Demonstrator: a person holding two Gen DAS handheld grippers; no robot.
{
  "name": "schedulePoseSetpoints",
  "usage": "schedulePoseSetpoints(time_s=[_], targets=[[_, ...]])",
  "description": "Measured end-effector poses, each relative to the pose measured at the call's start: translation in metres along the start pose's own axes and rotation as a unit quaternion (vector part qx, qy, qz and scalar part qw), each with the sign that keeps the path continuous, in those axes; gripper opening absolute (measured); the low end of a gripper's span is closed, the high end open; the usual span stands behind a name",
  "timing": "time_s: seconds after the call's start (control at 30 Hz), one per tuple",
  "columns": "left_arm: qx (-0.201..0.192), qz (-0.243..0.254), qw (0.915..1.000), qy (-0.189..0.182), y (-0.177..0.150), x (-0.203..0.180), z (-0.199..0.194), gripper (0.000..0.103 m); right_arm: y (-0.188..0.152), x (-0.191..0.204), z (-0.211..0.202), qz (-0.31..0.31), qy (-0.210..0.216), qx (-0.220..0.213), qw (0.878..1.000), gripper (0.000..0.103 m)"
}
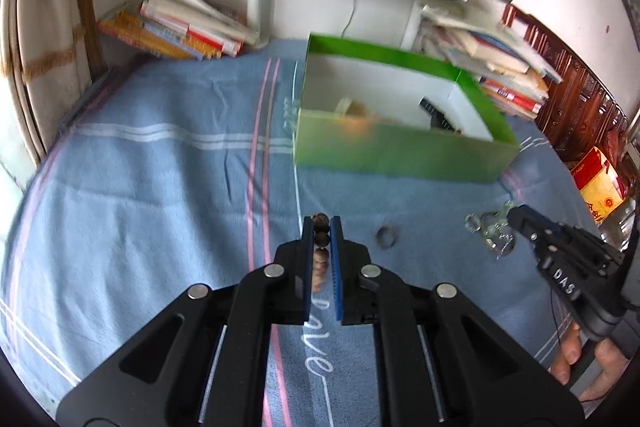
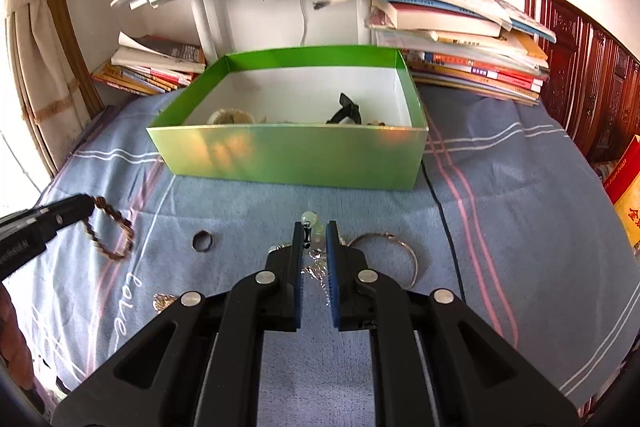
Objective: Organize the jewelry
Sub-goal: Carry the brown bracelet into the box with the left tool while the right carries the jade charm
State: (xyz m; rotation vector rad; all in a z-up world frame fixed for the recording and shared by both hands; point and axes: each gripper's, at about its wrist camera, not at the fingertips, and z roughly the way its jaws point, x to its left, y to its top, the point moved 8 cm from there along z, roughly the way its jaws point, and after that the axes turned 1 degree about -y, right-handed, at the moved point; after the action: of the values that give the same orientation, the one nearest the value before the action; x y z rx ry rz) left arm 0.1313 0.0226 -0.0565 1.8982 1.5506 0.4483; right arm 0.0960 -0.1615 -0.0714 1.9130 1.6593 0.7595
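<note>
My left gripper [image 1: 321, 223] is shut on a brown bead bracelet [image 1: 321, 238], held above the blue cloth. In the right wrist view that bracelet [image 2: 116, 227] hangs as a loop from the left gripper [image 2: 88, 205] at the far left. My right gripper [image 2: 316, 227] is shut on a silver chain with pale beads [image 2: 311, 218], whose tail dangles between the fingers. In the left wrist view the right gripper [image 1: 514, 217] holds that glinting chain [image 1: 494, 233] at the right. The open green box [image 2: 288, 155] stands ahead with several pieces inside.
A dark ring [image 2: 202, 240], a silver bangle [image 2: 400, 251] and a small gold piece [image 2: 164, 301] lie on the blue striped cloth [image 2: 500, 187]. Book stacks [image 2: 460, 59] flank a white stand behind the box. A hand [image 1: 592, 359] grips the right tool.
</note>
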Motion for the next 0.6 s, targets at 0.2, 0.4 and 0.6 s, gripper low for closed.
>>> schedulePoseSetpoints(time_s=[0.2,0.4,0.6], targets=[[-0.002,0.010,0.9999,-0.001,0.006,-0.010,-0.002,0.008,-0.002,0.005,0.001,-0.007,0.006,0.005,1.000,0.011],[0.005,0.026,0.9996,-0.010,0.014,-0.023,0.003,0.008,0.009,0.007,-0.004,-0.009,0.018,-0.004,1.000,0.011],[-0.019,0.055,0.9983,-0.002,0.043,-0.037,-0.006,0.008,0.046,0.004,-0.023,-0.019,0.018,-0.042,0.999,0.011]])
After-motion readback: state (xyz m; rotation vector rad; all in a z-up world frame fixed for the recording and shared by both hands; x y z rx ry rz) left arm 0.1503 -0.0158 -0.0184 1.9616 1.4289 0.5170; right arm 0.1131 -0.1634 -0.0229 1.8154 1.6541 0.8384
